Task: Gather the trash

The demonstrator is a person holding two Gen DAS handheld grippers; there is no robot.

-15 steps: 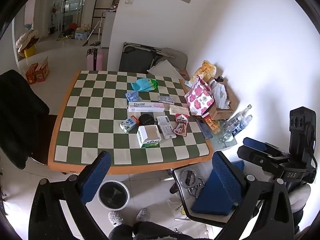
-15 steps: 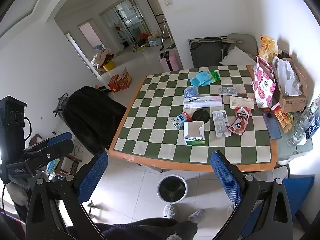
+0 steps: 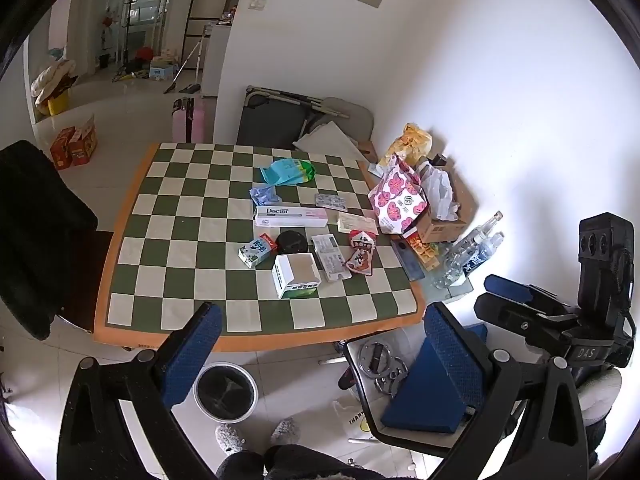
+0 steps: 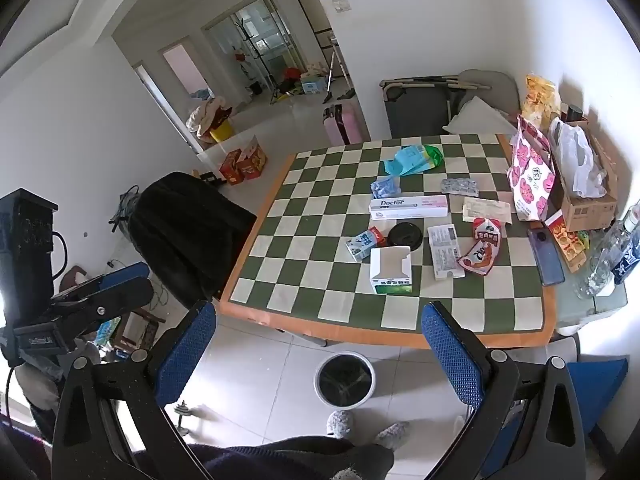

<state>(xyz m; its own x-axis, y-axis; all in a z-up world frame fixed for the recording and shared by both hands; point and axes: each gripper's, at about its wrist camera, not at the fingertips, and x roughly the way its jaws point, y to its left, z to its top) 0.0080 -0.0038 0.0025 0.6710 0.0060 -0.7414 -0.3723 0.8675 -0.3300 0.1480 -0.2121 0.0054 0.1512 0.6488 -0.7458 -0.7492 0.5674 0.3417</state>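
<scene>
Both grippers, left [image 3: 320,344] and right [image 4: 320,344], hang wide open and empty above the near table [image 4: 256,216] edge. Trash lies mid-table: box [image 4: 391,270], carton [image 4: 364,243], lid [image 4: 405,235], wrapper [image 4: 482,250]. The bin [image 4: 345,378] stands on the floor below. Only the left view shows the chair [image 3: 424,392] with metal parts; only the right shows the black coat [image 4: 188,232] fully.

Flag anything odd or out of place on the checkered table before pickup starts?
Litter sits mid-table: an emptied white-green carton with its top torn open, a torn-open red snack wrapper, a loose black lid and a small milk carton tipped on its side. Nothing looks spilled. The bin stands on the floor in front.
</scene>
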